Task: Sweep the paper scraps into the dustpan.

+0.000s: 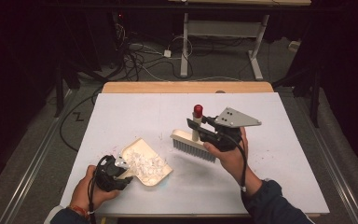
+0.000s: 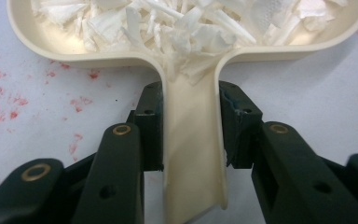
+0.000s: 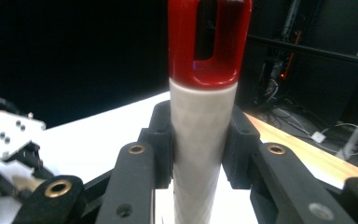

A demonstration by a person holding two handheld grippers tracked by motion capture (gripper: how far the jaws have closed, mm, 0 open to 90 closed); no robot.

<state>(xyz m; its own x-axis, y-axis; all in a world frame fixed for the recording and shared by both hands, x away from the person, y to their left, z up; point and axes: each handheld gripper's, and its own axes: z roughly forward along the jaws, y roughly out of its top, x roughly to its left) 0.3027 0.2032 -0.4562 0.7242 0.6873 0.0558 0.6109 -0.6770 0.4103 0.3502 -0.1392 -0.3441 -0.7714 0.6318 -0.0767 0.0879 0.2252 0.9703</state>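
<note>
Sweeping paper scraps into the dustpan

Left claw [image 2: 191,140] clamps the dustpan [image 1: 145,161] handle; right claw [image 3: 198,154] clamps the brush [image 1: 193,145] handle, beside the pan; next, probably sweep remaining scraps [image 1: 145,164] in.

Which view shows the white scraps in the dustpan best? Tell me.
The left gripper view: the white scraps fill the dustpan close up, each piece distinct. The high view shows them as a small white heap in the pan, held by the left gripper.

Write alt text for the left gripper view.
The left hand-held gripper is clamped on the cream dustpan's handle, its black jaws on either side. The dustpan holds white paper scraps and rests on a white table flecked with red.
</note>
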